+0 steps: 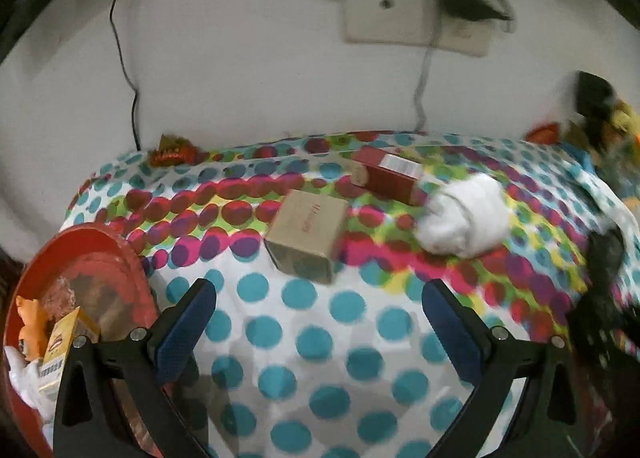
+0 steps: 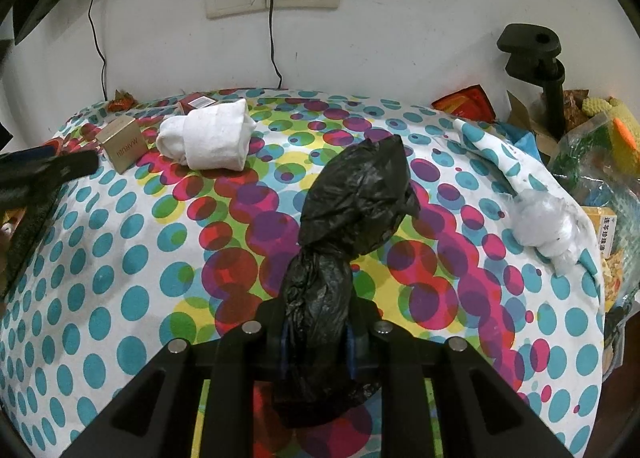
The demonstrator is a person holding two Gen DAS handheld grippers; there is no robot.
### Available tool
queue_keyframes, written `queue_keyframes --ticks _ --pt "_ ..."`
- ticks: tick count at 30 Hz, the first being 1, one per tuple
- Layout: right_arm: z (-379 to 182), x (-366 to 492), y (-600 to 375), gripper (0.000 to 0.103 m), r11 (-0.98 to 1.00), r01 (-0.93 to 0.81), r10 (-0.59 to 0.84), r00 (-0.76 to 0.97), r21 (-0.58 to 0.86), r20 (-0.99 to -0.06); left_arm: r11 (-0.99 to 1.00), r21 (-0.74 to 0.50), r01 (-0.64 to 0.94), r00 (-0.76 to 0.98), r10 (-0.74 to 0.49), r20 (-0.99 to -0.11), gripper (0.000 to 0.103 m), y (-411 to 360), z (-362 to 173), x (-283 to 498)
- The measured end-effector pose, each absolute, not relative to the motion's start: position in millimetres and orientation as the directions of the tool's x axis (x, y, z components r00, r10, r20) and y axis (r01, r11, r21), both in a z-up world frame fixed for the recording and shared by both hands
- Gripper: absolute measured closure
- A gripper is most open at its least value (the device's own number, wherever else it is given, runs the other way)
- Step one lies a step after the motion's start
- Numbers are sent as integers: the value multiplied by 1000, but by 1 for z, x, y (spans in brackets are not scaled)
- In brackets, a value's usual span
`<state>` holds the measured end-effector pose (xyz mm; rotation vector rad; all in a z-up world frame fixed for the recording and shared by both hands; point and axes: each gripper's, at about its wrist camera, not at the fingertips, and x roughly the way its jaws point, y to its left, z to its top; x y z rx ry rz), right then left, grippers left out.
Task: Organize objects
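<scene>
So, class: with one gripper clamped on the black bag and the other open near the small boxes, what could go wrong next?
1. The right gripper pinches only the twisted neck of the black plastic bag; it may slip or tear.
2. The open left gripper nears the tan box, beside the red box and white sock roll; it could knock them.

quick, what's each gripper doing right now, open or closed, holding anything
Left gripper: open, nothing between its fingers.
Right gripper: closed on the black plastic bag.
</scene>
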<state>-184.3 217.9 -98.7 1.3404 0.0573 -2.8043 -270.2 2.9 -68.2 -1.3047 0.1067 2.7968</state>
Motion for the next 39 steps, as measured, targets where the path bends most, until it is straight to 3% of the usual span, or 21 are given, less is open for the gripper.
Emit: queue_keyframes --ticks 5,13,19,21,24,30,39 --pt "-99 -184 219 81 -999 49 -21 -627 -12 -778 -998 -51 -37 -607 63 -792 0 -12 -79 -296" --pt "-98 -185 220 81 -999 51 -26 -627 -7 -779 -997 -66 -31 -590 71 -804 1 -16 -94 -315" --pt "-99 -185 220 80 -999 51 -25 -627 -9 -779 -997 -59 -49 -590 76 -804 14 -14 -97 -320" --pt "-99 -185 220 80 -999 52 -23 -627 -12 -779 -996 -73 -56 -589 92 -803 32 -14 -98 -320" --pt "-99 -185 220 80 -999 52 -22 -627 -13 -779 -992 -114 -59 -567 127 -814 49 -17 -101 -323" --pt "-100 -186 220 80 -998 52 -17 -627 -20 -779 -992 -112 -49 -580 120 -806 53 -19 -104 -320" --pt "-100 -185 220 80 -998 53 -16 -627 -22 -779 -996 -8 -88 -606 60 -794 57 -10 -109 -314"
